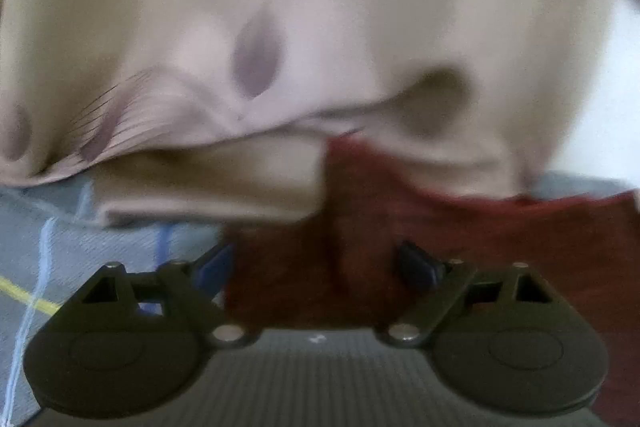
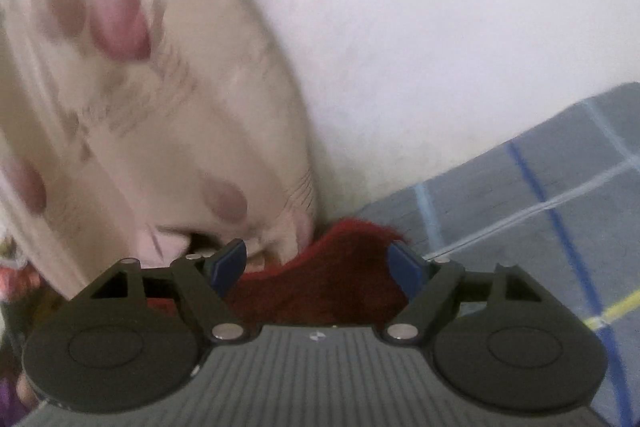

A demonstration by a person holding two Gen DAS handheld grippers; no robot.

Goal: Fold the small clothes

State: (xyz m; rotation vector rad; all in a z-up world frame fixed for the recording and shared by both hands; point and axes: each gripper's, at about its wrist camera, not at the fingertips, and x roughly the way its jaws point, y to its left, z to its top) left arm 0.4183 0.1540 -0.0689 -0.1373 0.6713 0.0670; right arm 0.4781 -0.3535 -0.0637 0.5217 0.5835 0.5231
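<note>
Left tongs (image 1: 316,267) and right tongs (image 2: 318,265), both spread wide, straddle a dark red garment (image 1: 400,247) at lower centre, lying on a grey checked cloth (image 2: 520,207) beside a cream pillow (image 1: 320,7). Good practice: pinch one matching corner each, lift evenly, keeping the edge taut.

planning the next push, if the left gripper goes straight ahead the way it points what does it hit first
Most likely the dark red garment, which already lies between the open left gripper fingers; beyond it is the cream pillow. Blur makes depth uncertain.
</note>
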